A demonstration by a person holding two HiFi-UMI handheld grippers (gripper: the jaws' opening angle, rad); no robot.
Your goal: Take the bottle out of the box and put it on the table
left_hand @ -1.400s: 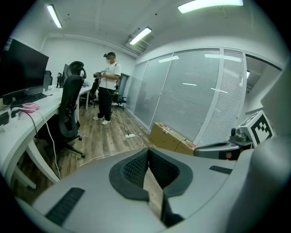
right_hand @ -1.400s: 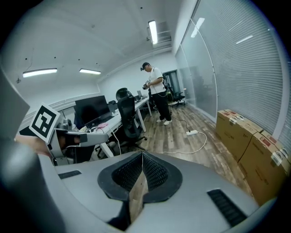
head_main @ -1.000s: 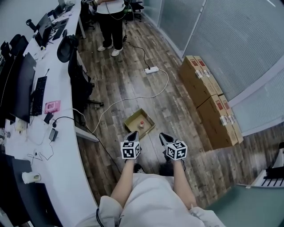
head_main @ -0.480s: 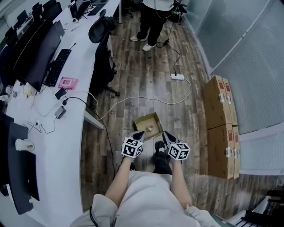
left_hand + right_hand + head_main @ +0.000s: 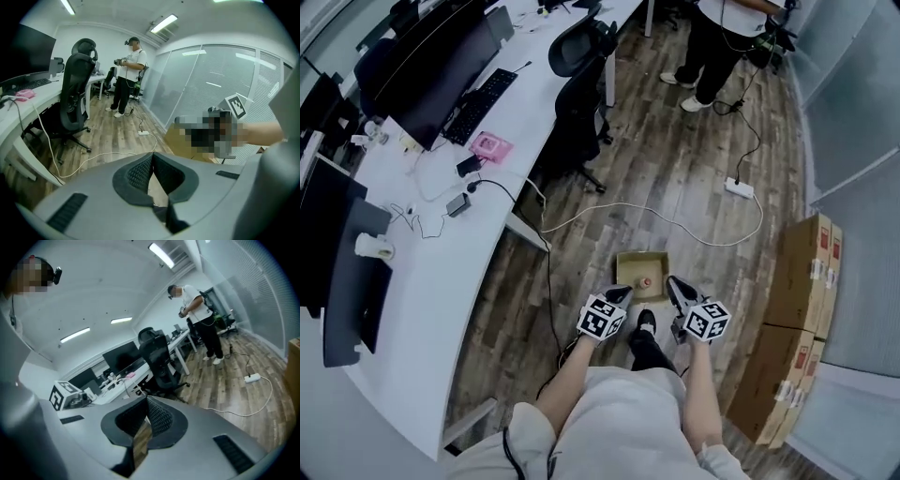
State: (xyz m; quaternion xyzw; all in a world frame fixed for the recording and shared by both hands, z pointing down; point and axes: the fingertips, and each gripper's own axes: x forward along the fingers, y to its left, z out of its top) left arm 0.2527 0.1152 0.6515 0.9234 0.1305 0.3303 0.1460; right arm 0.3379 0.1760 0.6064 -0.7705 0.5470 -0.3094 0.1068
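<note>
Holding both tools low in front of your body, you have the left gripper (image 5: pixel 619 293) with its jaws pressed together and nothing between them. The right gripper (image 5: pixel 677 287) is the same: jaws closed and empty. The two point forward and down, side by side but apart, and your black shoe (image 5: pixel 645 322) shows on the floor between them.

Just ahead of the two tips, an open cardboard box (image 5: pixel 626 267) lies on the wooden floor (image 5: pixel 675 159). The bottle (image 5: pixel 645 281) is inside this box, near the side closest to you, and it shows a red top. Neither gripper touches the box or the bottle.

Beyond the box a white cable (image 5: pixel 675 221) runs across the floor in a loose curve and ends at a white power strip (image 5: pixel 739 187). On your right, brown cartons (image 5: pixel 811 272) are stacked along the glass wall.

On your left the long white table (image 5: pixel 441 281) stretches away from you. It carries a paper cup (image 5: pixel 373 247), a pink item (image 5: pixel 490 145), a keyboard (image 5: pixel 483 94) and a dark monitor (image 5: pixel 441 66). A black office chair (image 5: pixel 581 94) stands beside the table, further away. At the far end another person (image 5: pixel 717 37) stands on the floor in dark trousers and white shoes.
</note>
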